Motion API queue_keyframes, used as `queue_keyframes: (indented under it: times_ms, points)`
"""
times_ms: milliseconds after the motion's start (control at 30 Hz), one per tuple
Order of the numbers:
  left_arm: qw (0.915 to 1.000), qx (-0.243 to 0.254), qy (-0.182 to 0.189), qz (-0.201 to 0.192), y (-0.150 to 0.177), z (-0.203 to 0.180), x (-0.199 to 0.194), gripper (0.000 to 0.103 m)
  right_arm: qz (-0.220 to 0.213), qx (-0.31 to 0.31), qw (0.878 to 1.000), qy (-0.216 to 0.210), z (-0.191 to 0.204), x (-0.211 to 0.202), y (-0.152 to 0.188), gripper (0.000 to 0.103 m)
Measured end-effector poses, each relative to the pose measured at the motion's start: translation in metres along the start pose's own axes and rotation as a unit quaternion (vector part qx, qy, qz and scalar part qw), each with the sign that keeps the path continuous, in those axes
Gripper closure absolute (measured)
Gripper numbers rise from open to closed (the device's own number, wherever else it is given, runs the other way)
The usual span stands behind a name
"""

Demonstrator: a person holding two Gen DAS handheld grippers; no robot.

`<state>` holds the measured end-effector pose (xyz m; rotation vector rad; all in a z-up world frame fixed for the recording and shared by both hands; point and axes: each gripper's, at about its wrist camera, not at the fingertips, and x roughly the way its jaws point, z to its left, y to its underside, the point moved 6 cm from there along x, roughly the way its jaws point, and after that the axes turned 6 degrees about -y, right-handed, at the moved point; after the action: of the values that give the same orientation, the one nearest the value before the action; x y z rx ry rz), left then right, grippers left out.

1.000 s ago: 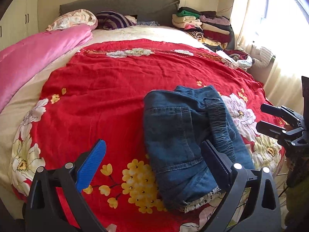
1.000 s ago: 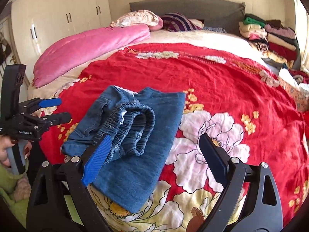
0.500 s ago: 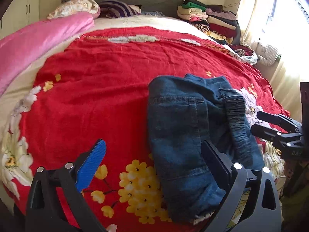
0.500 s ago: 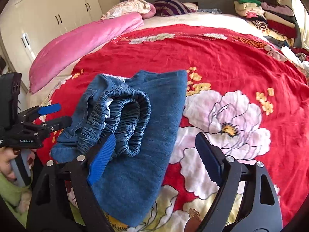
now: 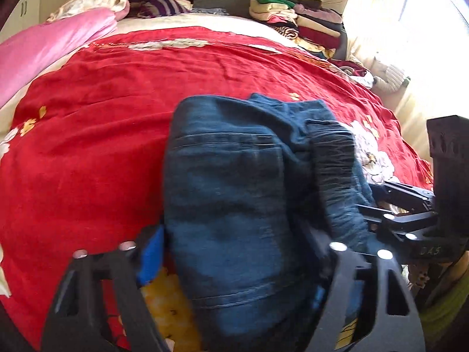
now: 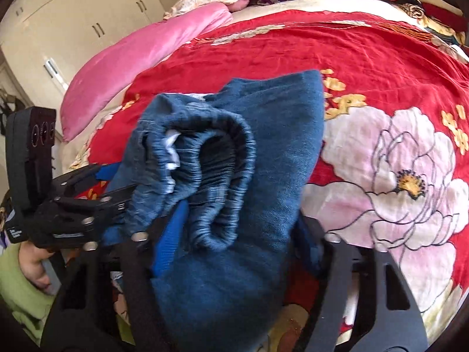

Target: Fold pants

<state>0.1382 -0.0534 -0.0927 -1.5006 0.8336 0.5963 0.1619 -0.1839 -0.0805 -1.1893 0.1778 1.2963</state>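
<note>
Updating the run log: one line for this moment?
step: gripping folded jeans | left gripper: straddling bundle | right gripper: straddling bundle | surface: red bedspread

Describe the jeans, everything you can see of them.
The jeans are dark blue denim, folded into a thick bundle on the red floral bedspread. A stitched back pocket faces up; the gathered elastic waistband curls open on one side, with a white tag inside. Both hand-held grippers straddle the bundle: the left hand-held gripper and the right hand-held gripper, fingers wide on either side.
</note>
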Motion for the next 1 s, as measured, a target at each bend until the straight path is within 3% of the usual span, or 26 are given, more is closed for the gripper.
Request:
queue_keyframes:
  times_ms: [100,367,467,533,600,733,933,967,1000]
  points:
    - [1.0000,0.005,0.000,-0.005,-0.001,-0.003,-0.004,0.047,-0.003,-0.010,1.000,-0.007,0.006,-0.001,0.000,0.068]
    - [0.9998,0.014,-0.006,-0.014,-0.004,-0.007,-0.014,0.060,-0.014,-0.039,0.999,0.011,0.016,-0.006,0.000,0.074]
    - [0.9998,0.014,-0.006,-0.016,-0.005,-0.008,-0.016,0.060,-0.014,-0.045,0.999,0.016,0.016,-0.008,0.000,0.073]
    - [0.9998,0.014,-0.006,-0.016,-0.004,-0.008,-0.016,0.060,-0.017,-0.038,0.999,0.021,0.013,-0.009,-0.001,0.067]
    - [0.9998,0.012,-0.007,-0.015,-0.003,-0.006,-0.015,0.055,-0.015,-0.030,0.999,0.033,0.007,-0.009,-0.001,0.051]
    - [1.0000,-0.006,0.001,-0.003,-0.001,0.001,-0.010,0.045,-0.014,-0.015,0.999,0.033,-0.003,-0.008,-0.003,0.037]
    - [0.9994,-0.026,0.020,0.001,-0.003,0.005,0.000,0.040,-0.015,-0.010,1.000,0.004,-0.009,0.001,-0.011,0.035]
    - [0.9993,-0.029,0.022,0.002,-0.003,0.005,0.002,0.040,-0.015,-0.012,1.000,0.001,-0.009,0.002,-0.012,0.037]
    - [0.9993,-0.029,0.022,0.003,-0.003,0.006,0.003,0.044,-0.015,-0.014,1.000,-0.002,-0.008,0.003,-0.012,0.050]
